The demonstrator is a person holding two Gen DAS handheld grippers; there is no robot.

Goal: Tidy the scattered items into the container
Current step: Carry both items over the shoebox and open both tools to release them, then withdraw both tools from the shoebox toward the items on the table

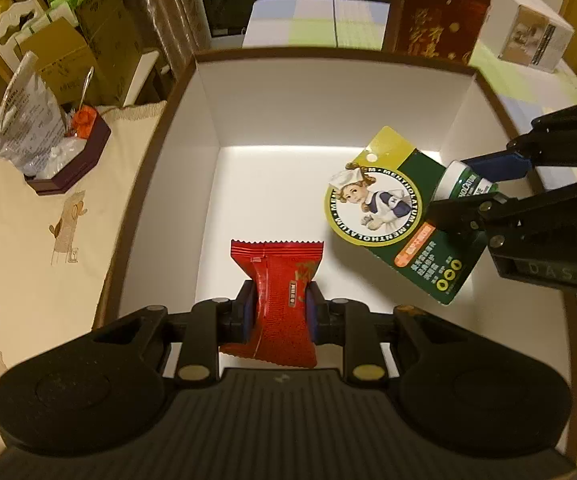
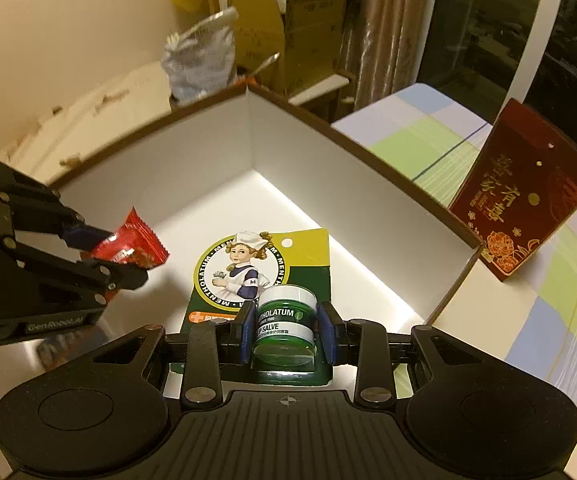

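Observation:
A white box with a brown rim [image 1: 328, 56] [image 2: 368, 140] lies below both grippers. My left gripper [image 1: 278, 312] is shut on a red snack packet [image 1: 280, 280], held above the box floor near its front; the right wrist view shows this packet [image 2: 132, 246] and the left gripper [image 2: 100, 256] at the left. My right gripper [image 2: 286, 330] is shut on the green jar [image 2: 286, 316] of a Mentholatum salve blister card [image 2: 256, 268], held over the box interior. The left wrist view shows the card [image 1: 392, 216] and the right gripper [image 1: 472, 188] at the right.
Left of the box, a cream cloth [image 1: 28, 240] carries a dark tray with a silver bag [image 1: 28, 120]. Cardboard boxes [image 1: 88, 40] stand behind. A dark red gift box [image 2: 524, 208] stands on the checked tablecloth [image 2: 548, 300] to the right, with a white carton [image 1: 528, 28] further back.

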